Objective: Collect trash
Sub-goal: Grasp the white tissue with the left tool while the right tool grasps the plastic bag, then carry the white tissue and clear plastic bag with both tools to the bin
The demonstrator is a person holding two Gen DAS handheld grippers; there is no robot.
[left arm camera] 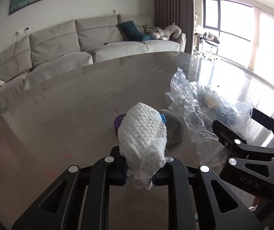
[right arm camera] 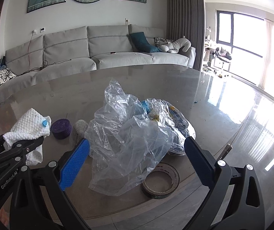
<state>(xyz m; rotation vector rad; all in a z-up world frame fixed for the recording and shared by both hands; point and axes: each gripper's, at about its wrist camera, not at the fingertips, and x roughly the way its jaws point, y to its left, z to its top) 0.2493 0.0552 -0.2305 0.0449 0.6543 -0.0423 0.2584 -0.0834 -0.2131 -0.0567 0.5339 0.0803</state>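
My left gripper (left arm camera: 140, 169) is shut on a white knitted piece (left arm camera: 141, 136) and holds it above the table; it also shows in the right wrist view (right arm camera: 28, 129). A clear plastic bag (right arm camera: 131, 134) with blue and yellow scraps inside lies on the table, also seen in the left wrist view (left arm camera: 200, 111). My right gripper (right arm camera: 137, 161) is open, its blue pads (right arm camera: 73, 164) on either side of the bag's near end. A purple cap (right arm camera: 61, 128) and a grey pebble-like lump (right arm camera: 80, 129) lie left of the bag.
A roll of tape (right arm camera: 161, 181) lies flat by the bag's near right side. The glossy round table (right arm camera: 204, 95) ends in a curved edge. A grey sofa (right arm camera: 98, 53) stands behind it, and a bright window (right arm camera: 252, 44) is at the right.
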